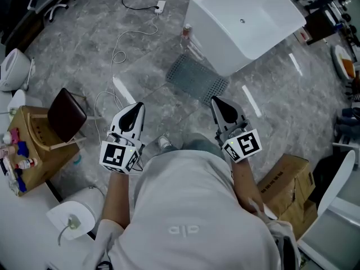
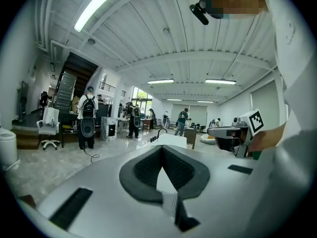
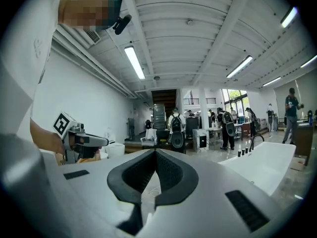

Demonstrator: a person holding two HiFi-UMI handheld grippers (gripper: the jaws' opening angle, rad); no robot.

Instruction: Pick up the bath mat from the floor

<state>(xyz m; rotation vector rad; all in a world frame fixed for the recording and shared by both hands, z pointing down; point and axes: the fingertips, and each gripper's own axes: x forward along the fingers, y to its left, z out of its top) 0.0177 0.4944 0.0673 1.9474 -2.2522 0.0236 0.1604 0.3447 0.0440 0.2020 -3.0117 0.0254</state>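
The grey perforated bath mat [image 1: 197, 79] lies flat on the marble floor against the foot of the white bathtub [image 1: 247, 24]. I hold both grippers level at waist height, well short of the mat and high above it. My left gripper [image 1: 136, 107] is shut, its dark pads meeting at the tip [image 2: 162, 148] with nothing between them. My right gripper [image 1: 216, 101] is shut as well, and its pads [image 3: 156, 151] touch with nothing held. Neither gripper view shows the mat; both look out across the room.
A white cable runs over the floor to a power strip [image 1: 160, 6]. At the left stand a brown stool [image 1: 66, 114] and a wooden crate [image 1: 34, 151] with bottles. A cardboard box [image 1: 289, 179] sits at the right. Several people stand far off [image 2: 88, 118].
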